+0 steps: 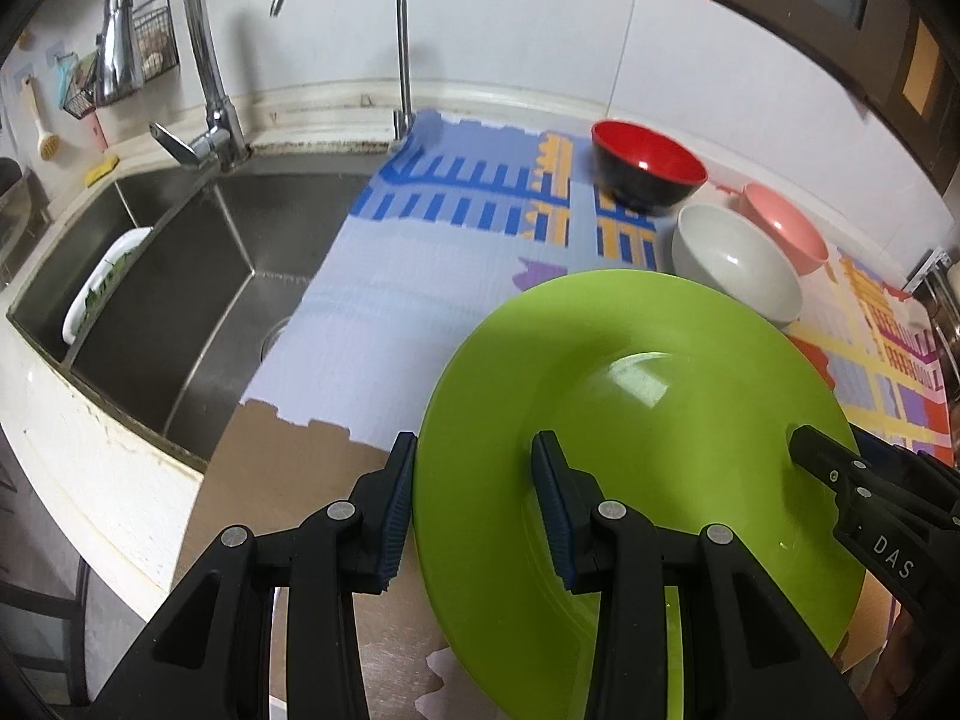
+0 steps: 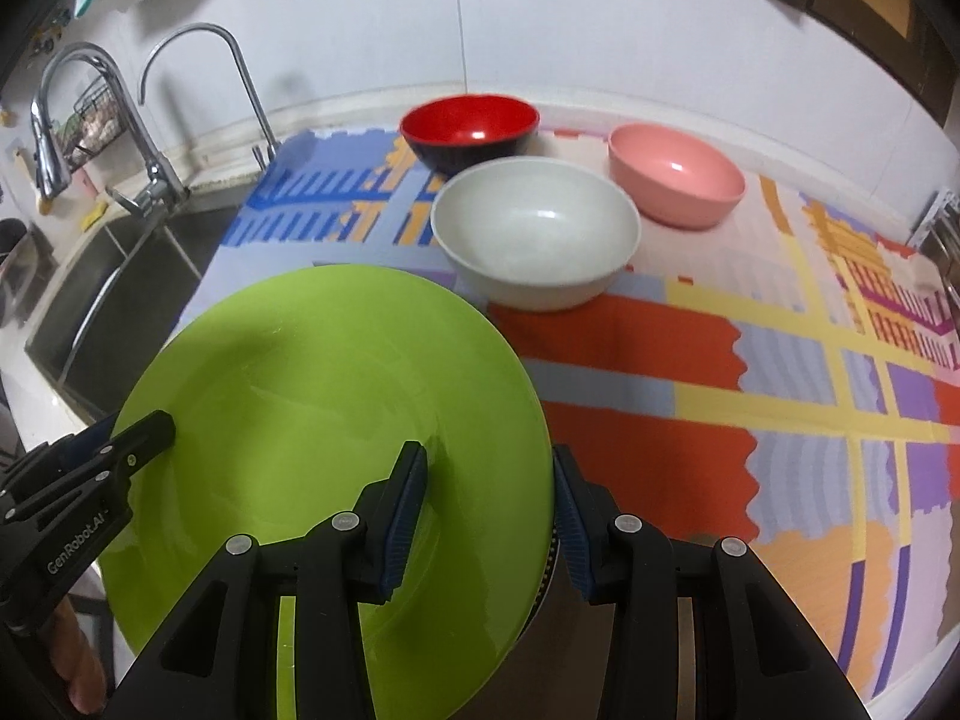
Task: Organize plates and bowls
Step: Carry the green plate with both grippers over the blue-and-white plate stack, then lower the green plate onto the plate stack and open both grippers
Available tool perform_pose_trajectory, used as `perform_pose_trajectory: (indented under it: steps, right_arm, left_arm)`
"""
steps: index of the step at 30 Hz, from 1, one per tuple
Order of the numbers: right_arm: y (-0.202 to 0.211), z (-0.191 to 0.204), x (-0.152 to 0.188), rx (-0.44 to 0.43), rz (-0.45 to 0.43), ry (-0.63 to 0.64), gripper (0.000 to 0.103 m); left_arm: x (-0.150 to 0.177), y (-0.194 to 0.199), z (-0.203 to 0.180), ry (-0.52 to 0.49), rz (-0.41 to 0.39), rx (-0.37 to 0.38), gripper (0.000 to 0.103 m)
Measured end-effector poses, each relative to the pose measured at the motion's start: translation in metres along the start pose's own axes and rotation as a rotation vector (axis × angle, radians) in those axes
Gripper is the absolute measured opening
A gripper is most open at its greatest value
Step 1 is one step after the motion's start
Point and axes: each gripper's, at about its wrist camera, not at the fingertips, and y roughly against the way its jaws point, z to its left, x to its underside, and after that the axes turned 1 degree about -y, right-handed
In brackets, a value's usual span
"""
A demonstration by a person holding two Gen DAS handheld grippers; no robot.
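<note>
A lime-green plate is held tilted over the near edge of the counter. My left gripper is shut on its left rim, one finger on top and one outside the edge. On the opposite rim my right gripper is shut the same way. Behind the plate stand three bowls: a red-and-black bowl, a white bowl and a pink bowl. A grey plate with a dotted rim shows just under the green one.
The dishes stand on a colourful patterned mat on the counter. A steel sink with two faucets lies to the left, with a white tray in it. A metal rack stands at the far right.
</note>
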Motion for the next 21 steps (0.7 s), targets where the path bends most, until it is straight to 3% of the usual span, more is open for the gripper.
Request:
perform_pose_trajectory:
  steps: [21]
  right_arm:
    - [-0.036,-0.011,0.01,-0.007,0.104,-0.014,0.043]
  left_arm:
    - [0.009,-0.033,-0.011,-0.017,0.083,-0.041,0.039]
